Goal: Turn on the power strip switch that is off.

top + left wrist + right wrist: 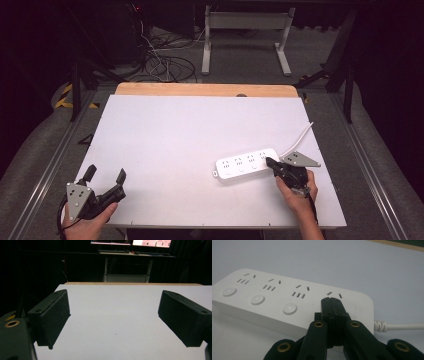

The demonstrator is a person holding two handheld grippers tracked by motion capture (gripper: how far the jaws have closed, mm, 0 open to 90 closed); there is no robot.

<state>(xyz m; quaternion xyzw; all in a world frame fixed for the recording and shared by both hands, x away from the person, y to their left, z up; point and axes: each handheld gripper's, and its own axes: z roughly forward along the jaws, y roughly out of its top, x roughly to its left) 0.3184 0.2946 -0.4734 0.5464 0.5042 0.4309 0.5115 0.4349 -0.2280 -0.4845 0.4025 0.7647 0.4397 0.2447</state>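
Right gripper (333, 300) pressing a switch on white plastic four-outlet power strip (246, 164)
Jaws closed together, gripping nothing, tips over the strip's cable end; left gripper (106, 176) wide open, empty, well apart. Risk: off-centre push could slide the light, unbraced strip

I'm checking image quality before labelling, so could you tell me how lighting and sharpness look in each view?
High view: table evenly lit, surroundings dark, power strip small and soft. Left gripper view: dim, grainy, black background. Right gripper view: power strip sockets fairly sharp, the shut right gripper casts little shadow, no glare.
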